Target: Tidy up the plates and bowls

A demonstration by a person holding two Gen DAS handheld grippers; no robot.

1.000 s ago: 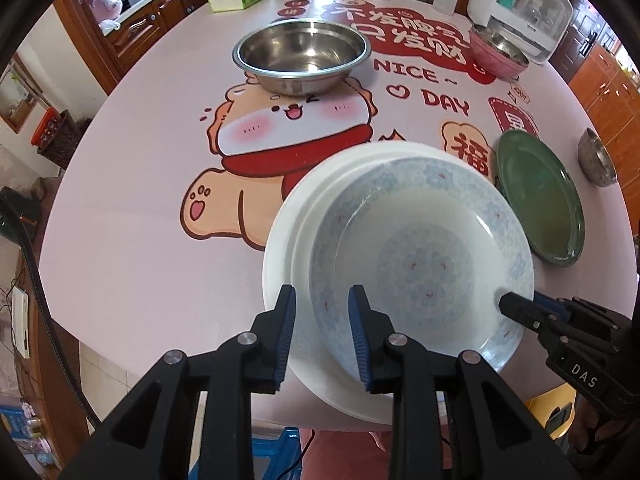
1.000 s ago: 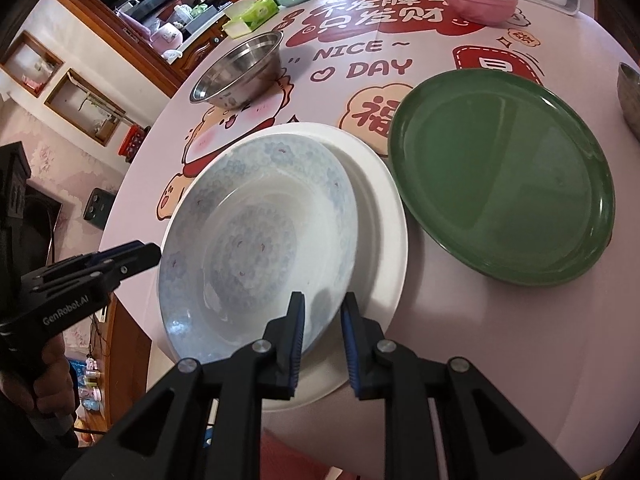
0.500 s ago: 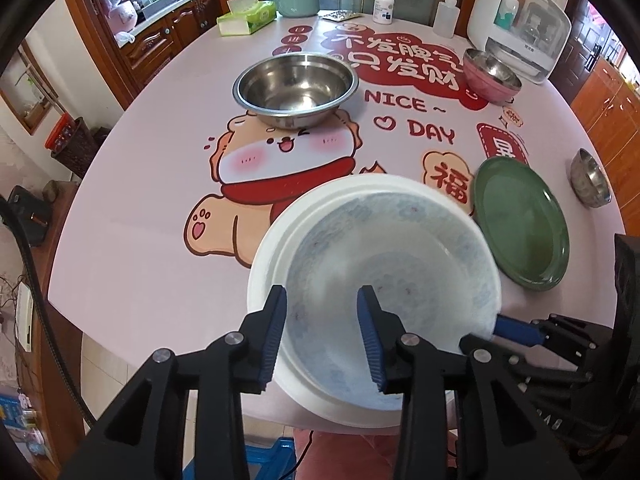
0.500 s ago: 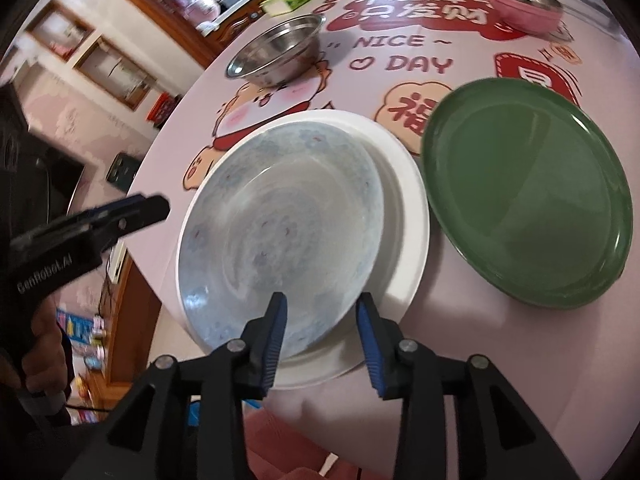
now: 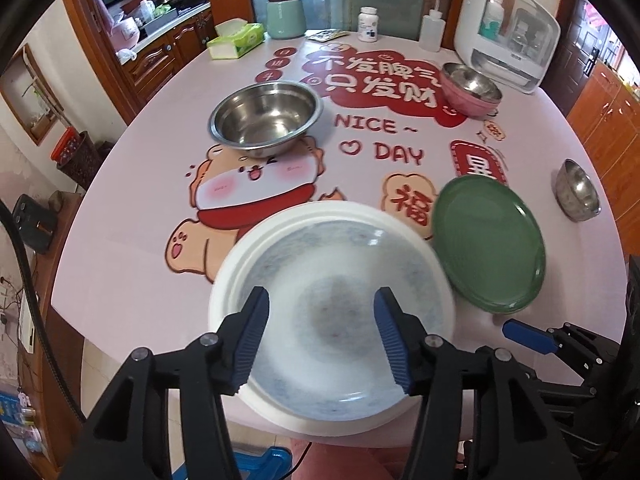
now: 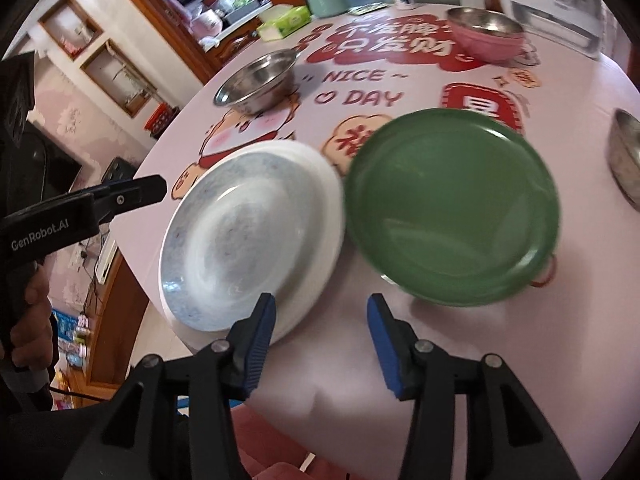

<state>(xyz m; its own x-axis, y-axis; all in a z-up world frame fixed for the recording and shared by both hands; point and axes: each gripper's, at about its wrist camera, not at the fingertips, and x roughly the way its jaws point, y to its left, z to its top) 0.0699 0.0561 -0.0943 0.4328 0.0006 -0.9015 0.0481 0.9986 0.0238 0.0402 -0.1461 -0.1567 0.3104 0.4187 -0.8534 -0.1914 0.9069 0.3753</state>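
Your patterned plate (image 5: 340, 320) is motion-blurred; its print can't be read. It hides most of the white plate (image 5: 232, 276) beneath. Green plate (image 6: 452, 208): near edge smeared in your right view. Small steel bowl (image 6: 626, 156) cut off by the frame edge there. Bottle label (image 5: 367, 26) too small to read.

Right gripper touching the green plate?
Apart. Right wrist view: right gripper is open, bare pink tablecloth showing between its fingertips and the green plate rim.
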